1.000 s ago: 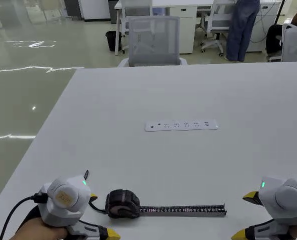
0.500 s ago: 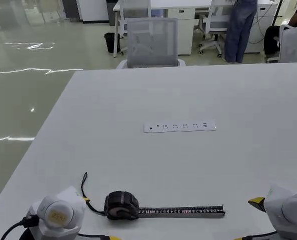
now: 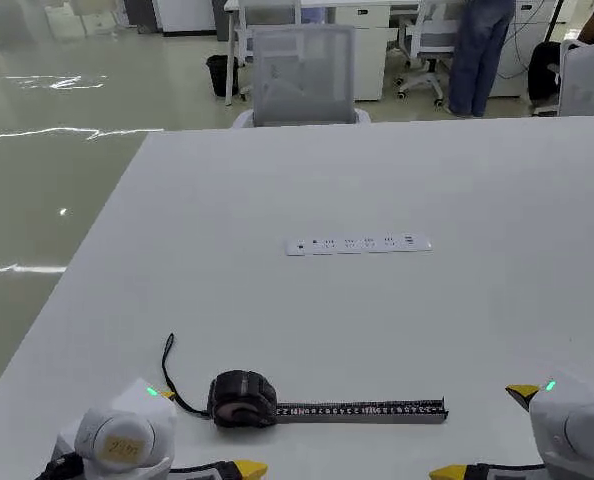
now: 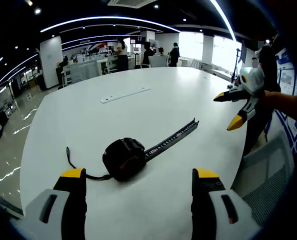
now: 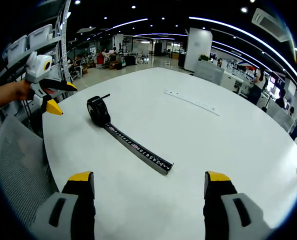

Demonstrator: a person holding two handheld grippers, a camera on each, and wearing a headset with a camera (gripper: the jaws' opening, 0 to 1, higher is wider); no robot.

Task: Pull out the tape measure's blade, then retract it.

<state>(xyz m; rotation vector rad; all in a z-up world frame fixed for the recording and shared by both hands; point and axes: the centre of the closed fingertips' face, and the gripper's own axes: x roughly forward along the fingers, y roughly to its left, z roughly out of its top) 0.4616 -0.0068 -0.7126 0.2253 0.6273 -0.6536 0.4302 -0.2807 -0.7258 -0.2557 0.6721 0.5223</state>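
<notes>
A black tape measure (image 3: 242, 398) lies near the table's front edge, its blade (image 3: 362, 409) stretched flat to the right and a black wrist strap (image 3: 169, 368) trailing left. My left gripper (image 3: 207, 430) is open just in front of the case, touching nothing. In the left gripper view the case (image 4: 126, 157) sits a little beyond the open jaws, and the blade (image 4: 173, 137) runs away to the right. My right gripper (image 3: 484, 432) is open, near the blade's free end (image 5: 166, 167) but apart from it. Each gripper shows in the other's view: the right gripper (image 4: 227, 111) and the left gripper (image 5: 62, 99).
A white power strip (image 3: 357, 244) lies mid-table. The white table (image 3: 427, 320) is bare around it. A grey chair (image 3: 304, 75) stands at the far edge, and a person (image 3: 477, 55) stands among desks beyond. Shiny floor lies to the left.
Both grippers have drawn back toward the near edge, away from the tape measure. The tape lies as before with its blade out; the head camera has shifted slightly.
</notes>
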